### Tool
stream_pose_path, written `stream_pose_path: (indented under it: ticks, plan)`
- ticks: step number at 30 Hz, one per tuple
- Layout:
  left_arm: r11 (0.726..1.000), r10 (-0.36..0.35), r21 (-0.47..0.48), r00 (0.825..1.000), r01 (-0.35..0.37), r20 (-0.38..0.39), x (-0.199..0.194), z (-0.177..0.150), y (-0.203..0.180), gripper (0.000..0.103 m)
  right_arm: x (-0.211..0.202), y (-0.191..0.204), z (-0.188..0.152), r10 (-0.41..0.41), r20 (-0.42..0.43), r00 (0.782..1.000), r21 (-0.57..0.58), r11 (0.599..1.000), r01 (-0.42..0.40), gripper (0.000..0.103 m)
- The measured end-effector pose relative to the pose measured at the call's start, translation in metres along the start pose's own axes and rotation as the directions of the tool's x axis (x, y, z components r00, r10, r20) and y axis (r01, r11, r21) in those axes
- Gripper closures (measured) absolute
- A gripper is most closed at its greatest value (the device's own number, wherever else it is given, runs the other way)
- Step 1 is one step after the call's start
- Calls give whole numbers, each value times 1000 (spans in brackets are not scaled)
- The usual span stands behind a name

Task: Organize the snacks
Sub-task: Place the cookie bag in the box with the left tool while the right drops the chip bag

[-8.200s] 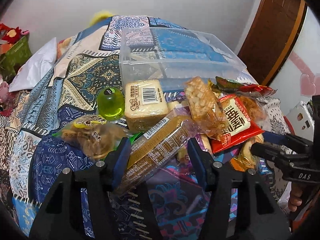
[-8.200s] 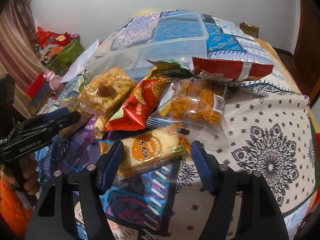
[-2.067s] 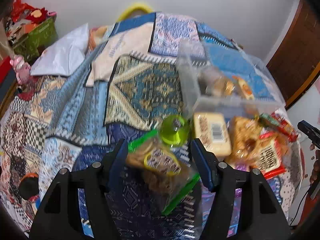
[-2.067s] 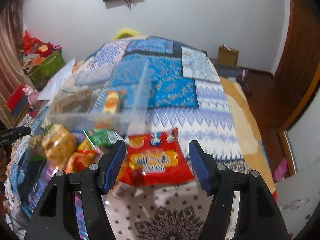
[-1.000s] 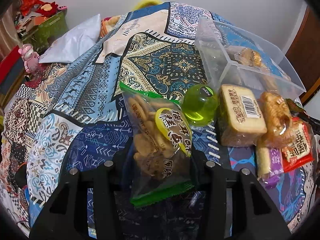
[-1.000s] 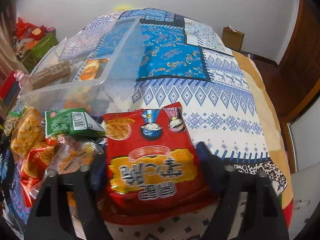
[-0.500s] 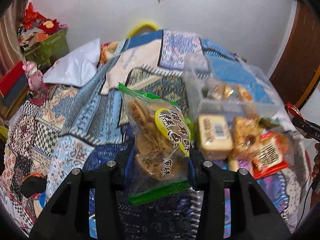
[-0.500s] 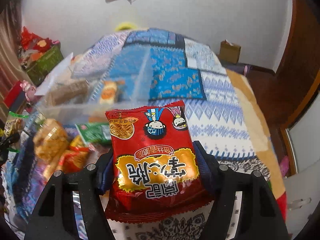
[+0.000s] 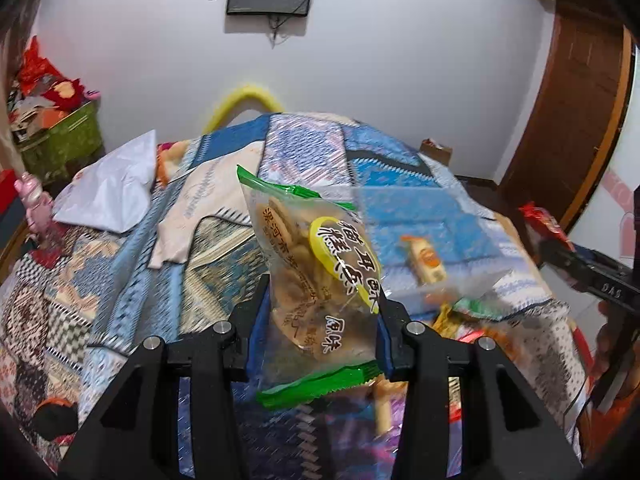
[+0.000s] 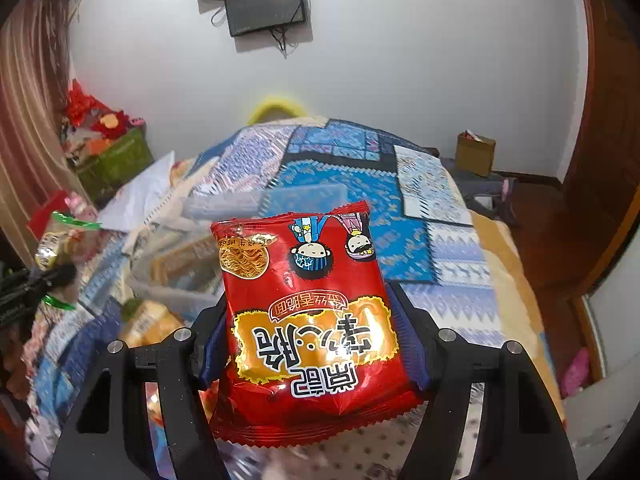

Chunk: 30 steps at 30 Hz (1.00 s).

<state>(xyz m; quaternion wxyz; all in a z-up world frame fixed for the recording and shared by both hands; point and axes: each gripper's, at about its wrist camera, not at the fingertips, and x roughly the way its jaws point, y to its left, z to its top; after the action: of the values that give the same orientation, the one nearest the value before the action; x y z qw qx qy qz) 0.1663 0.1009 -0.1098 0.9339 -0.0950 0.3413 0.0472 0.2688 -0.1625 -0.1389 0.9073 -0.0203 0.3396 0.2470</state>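
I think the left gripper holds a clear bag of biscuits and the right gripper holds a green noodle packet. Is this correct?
Not quite: the noodle packet in the right gripper is red, as the right wrist view shows. The left gripper does hold a clear bag of biscuits.

HIDDEN: cookie bag (image 9: 320, 280) covers the left gripper's (image 9: 318, 334) inner pads | red noodle packet (image 10: 308, 320) masks the right gripper's (image 10: 306, 342) pads | BLURRED: clear bin (image 9: 424, 240) and its 1 yellow packet, snack pile (image 9: 460, 316) smeared | CUT OFF: both gripper bodies at the bottom edge
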Motion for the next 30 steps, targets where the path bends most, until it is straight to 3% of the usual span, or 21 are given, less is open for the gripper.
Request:
stream_pose_path:
  ticks: [13, 23, 30]
  plan:
    - [994, -89, 60, 995, 91, -37, 59, 26, -49, 60, 52, 17, 23, 55, -14, 998, 24, 998, -54, 37]
    - [992, -106, 62, 990, 113, -94, 109, 31, -64, 60, 87, 18, 20, 30, -96, 995, -6, 1000, -30, 37]
    - [994, -86, 57, 988, 94, -128, 135, 32, -66, 60, 95, 21, 21, 5, -108, 994, -46, 999, -10, 36]
